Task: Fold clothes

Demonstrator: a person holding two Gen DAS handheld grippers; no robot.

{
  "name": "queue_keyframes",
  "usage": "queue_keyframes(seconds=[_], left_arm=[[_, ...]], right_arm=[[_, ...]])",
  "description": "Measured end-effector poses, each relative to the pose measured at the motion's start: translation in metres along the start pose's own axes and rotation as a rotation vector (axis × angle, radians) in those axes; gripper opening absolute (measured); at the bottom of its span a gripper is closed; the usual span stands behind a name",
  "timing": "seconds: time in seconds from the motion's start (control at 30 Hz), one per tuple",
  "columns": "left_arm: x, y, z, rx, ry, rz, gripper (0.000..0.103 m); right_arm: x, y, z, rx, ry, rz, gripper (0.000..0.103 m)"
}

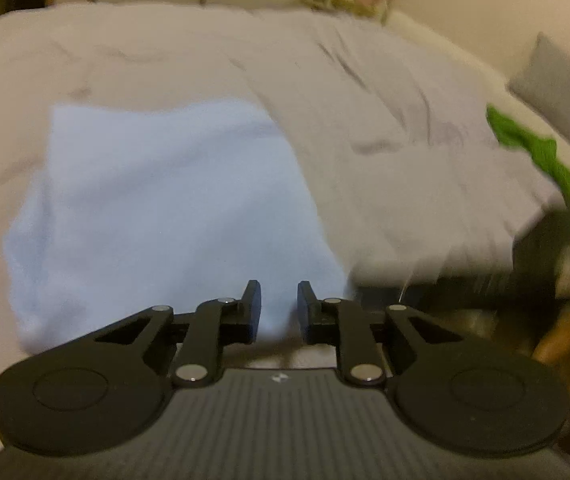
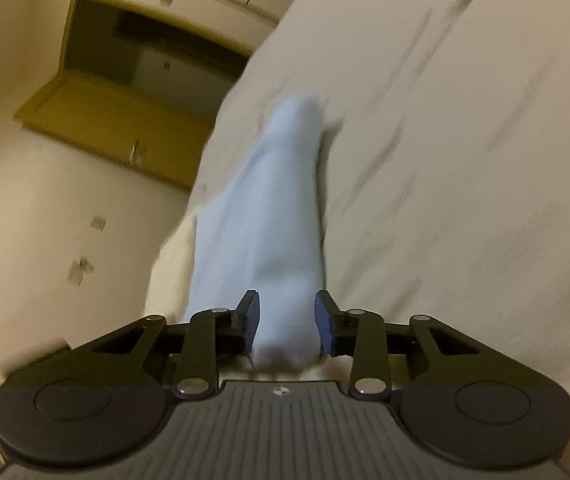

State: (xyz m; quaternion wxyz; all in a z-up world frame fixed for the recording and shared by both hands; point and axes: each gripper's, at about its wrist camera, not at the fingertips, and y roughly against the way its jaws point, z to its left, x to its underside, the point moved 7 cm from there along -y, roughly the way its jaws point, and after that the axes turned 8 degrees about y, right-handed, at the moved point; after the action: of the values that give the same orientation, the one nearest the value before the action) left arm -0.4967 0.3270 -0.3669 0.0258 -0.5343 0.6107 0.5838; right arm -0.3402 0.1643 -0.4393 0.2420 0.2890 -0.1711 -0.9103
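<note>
The left claw (image 1: 279,306) sits at the bottom centre of its frame with its jaws parted a narrow way and nothing clamped between them, its tips over the near edge of a pale blue cloth (image 1: 165,208). That cloth lies as a flat, roughly square shape on the white bed cover (image 1: 385,92), filling the left and middle of the left wrist view. Farther right, at the frame's right edge, a green garment (image 1: 533,148) lies crumpled near the bed's edge, with a grey cushion (image 1: 557,84) beyond it. In the right wrist view the right claw (image 2: 287,326) has its jaws set wider, and the blue cloth (image 2: 261,216) runs up the middle of the frame from between them; whether the pads press it or merely straddle it cannot be told through the blur. The cloth looks squared off, which would fit a fold just laid or one about to be made. Any further fold calls for a firm pinch on two near corners and an even carry across.
</note>
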Motion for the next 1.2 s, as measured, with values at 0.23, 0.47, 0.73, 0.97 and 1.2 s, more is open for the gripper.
queue_keyframes(seconds=[0.23,0.47,0.73,0.97,1.2], left_arm=[[-0.036,-0.010,0.067,-0.159,0.074,-0.038,0.016],[-0.017,-0.001,0.094,-0.240,0.138,-0.039,0.012],[0.012,0.040,0.035,-0.157,0.098,-0.047,0.014],[0.037,0.040,-0.002,-0.131,0.120,-0.007,0.016],[0.041,0.051,-0.045,-0.139,0.071,-0.029,0.024]], right_arm=[[-0.012,0.016,0.050,0.223,0.326,-0.104,0.031],[0.000,-0.015,0.060,0.327,0.408,-0.062,0.031],[0.008,0.007,0.076,0.384,0.412,-0.083,0.032],[0.020,0.033,0.050,0.414,0.268,-0.041,0.052],[0.030,0.064,0.031,0.406,0.183,-0.025,0.052]])
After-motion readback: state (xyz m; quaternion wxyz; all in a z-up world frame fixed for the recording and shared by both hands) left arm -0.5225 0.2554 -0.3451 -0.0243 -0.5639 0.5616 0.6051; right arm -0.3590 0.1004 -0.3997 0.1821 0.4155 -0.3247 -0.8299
